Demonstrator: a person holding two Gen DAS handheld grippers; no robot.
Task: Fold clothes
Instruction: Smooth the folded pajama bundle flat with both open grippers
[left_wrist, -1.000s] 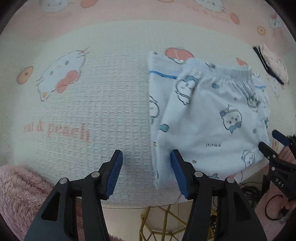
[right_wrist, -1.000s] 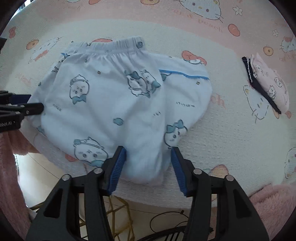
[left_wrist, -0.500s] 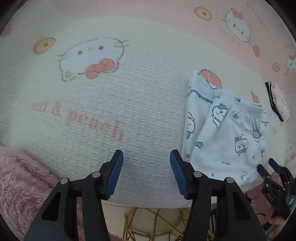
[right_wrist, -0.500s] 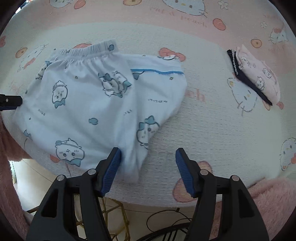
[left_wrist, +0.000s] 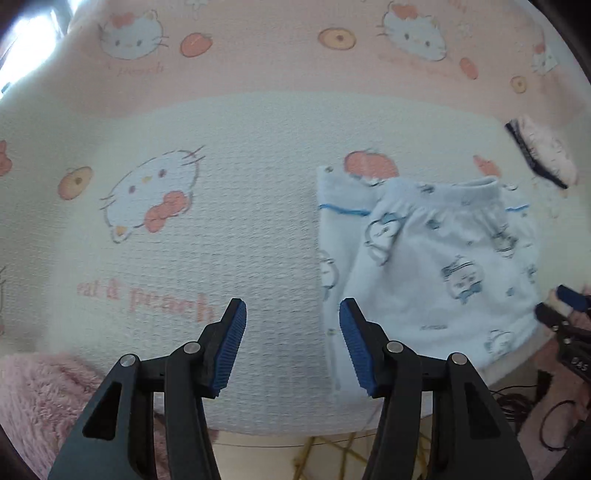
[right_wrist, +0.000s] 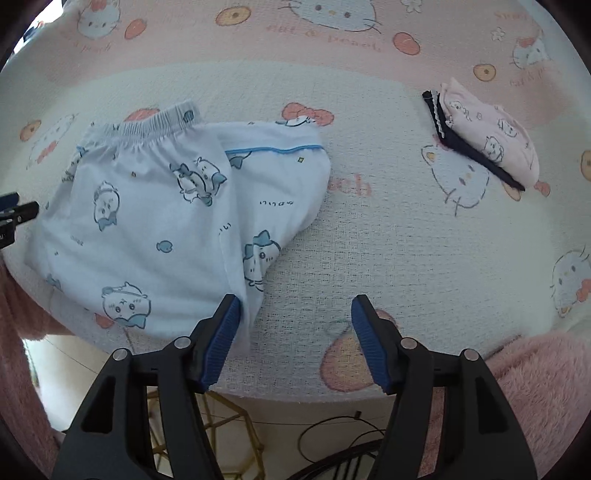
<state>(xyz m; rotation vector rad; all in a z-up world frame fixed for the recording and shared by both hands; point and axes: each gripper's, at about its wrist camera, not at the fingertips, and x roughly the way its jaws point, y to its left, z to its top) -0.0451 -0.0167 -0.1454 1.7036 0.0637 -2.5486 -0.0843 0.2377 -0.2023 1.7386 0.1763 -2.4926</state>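
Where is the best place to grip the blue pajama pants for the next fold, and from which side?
Probably the near corner of the blue pants, beside the open right gripper. That loose edge lies flat by the table's front edge, so come in low from the front.

Soft daylight, fisheye-warped edges, left view blurred

Black tongs, ribbed blue pads, silver screws.
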